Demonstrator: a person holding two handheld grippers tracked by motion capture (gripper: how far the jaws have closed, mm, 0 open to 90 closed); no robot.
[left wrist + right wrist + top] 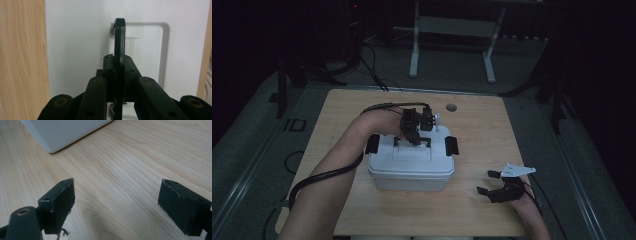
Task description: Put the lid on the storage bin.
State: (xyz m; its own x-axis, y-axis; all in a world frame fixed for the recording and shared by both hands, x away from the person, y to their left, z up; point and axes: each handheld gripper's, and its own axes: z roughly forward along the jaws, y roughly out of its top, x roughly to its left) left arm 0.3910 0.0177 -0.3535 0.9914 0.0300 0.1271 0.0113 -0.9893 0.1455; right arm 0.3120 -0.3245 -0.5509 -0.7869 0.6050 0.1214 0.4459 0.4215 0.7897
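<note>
Box (412, 167), white lidded plastic, sits mid-worktop (492, 130); probably rigid, light, slick-sided. Best hold: its black handle (119, 42), which left gripper (414, 131) jaws clamp. Right gripper (494, 184), at four o'clock, gapes empty.

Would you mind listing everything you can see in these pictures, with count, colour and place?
box: one, white, lidded, middle of the table.
handle: one, black, on the box lid, raised and clamped on.
latches: two, black, one at each end of the lid.
table: one, light wood, under everything.
hole: one, round, grey, far part of the tabletop.
frame: one, white, on the floor behind the table.
left hand-held gripper: one, black, over the lid, shut on the handle.
right hand-held gripper: one, black, jaws open, on the tabletop right of the box.
forearms: two, entering from the bottom edge.
</note>
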